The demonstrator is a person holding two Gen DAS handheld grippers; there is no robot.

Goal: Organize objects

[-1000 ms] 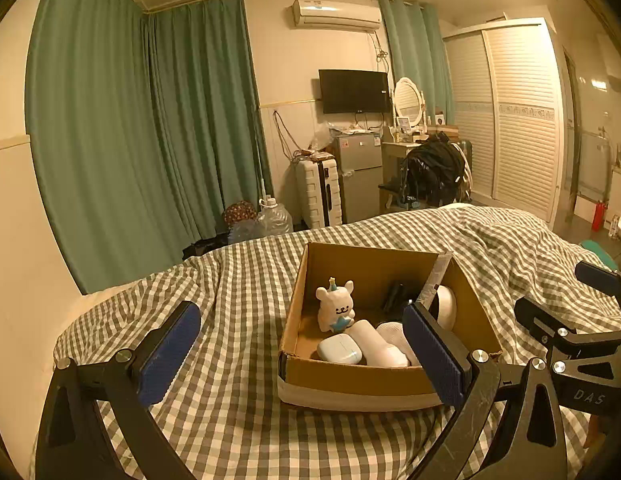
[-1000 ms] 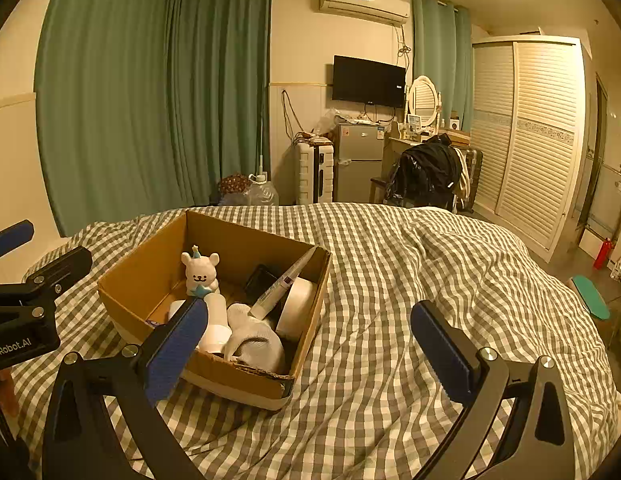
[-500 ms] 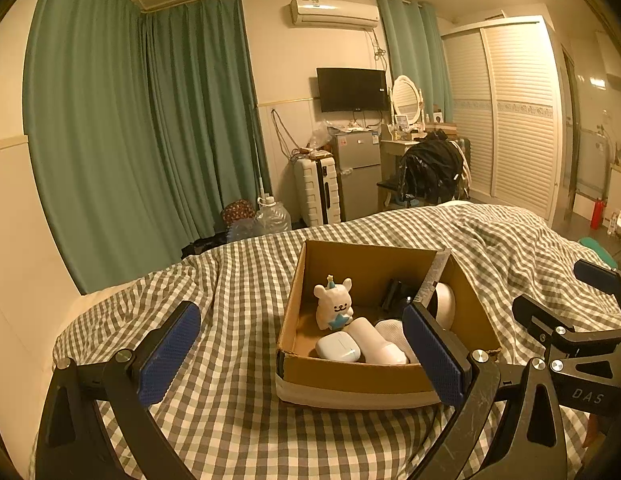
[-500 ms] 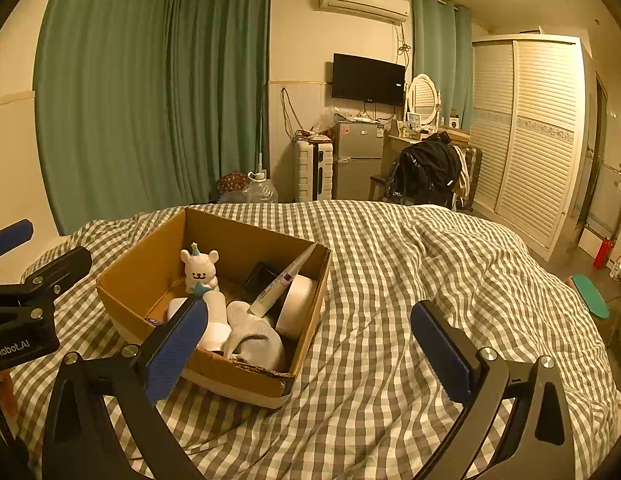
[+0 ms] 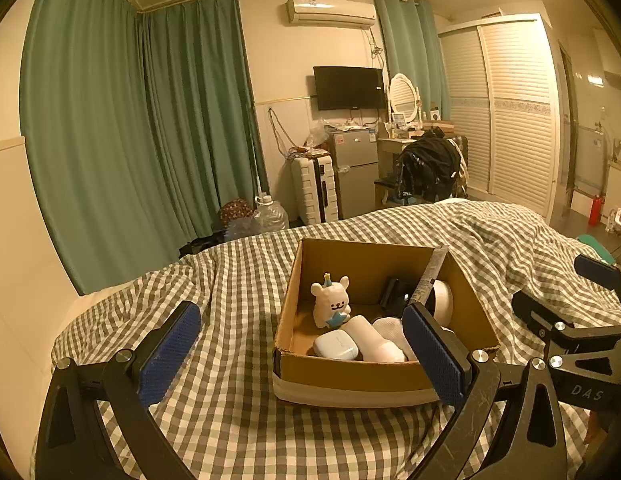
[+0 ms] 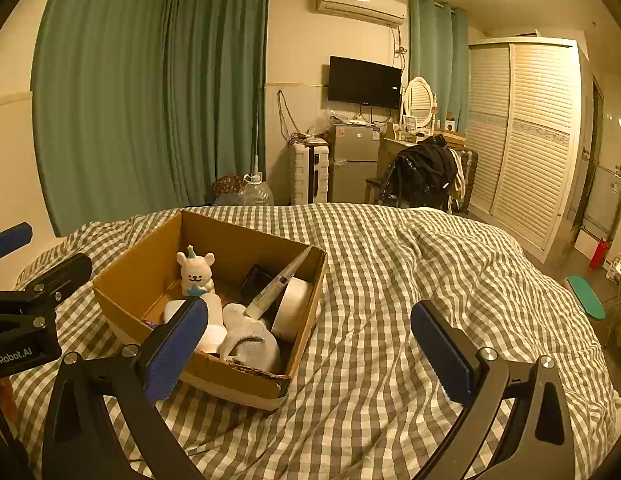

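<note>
An open cardboard box (image 5: 350, 376) (image 6: 138, 260) sits on a checked bedspread. Inside stand a white bear figure (image 5: 331, 306) (image 6: 196, 269), a white earbud case (image 5: 335, 345), a white bottle (image 5: 372, 338), a black item (image 5: 394, 294) (image 6: 256, 280), a tube (image 5: 428, 278) (image 6: 278, 282) leaning on the wall, a tape roll (image 6: 292, 308) and a white cloth (image 6: 250, 342). My left gripper (image 5: 302, 354) is open, hovering in front of the box. My right gripper (image 6: 310, 352) is open too, to the right of the box, empty.
The checked bed (image 6: 410, 280) spreads wide to the right of the box. Beyond it are green curtains (image 5: 130, 140), a suitcase (image 5: 314, 190), a small fridge (image 5: 356, 170), a chair with dark clothes (image 5: 428, 168) and a louvred wardrobe (image 5: 510, 116).
Both grippers stay open and empty. The left view has shifted very slightly; the box and its contents have not moved.
</note>
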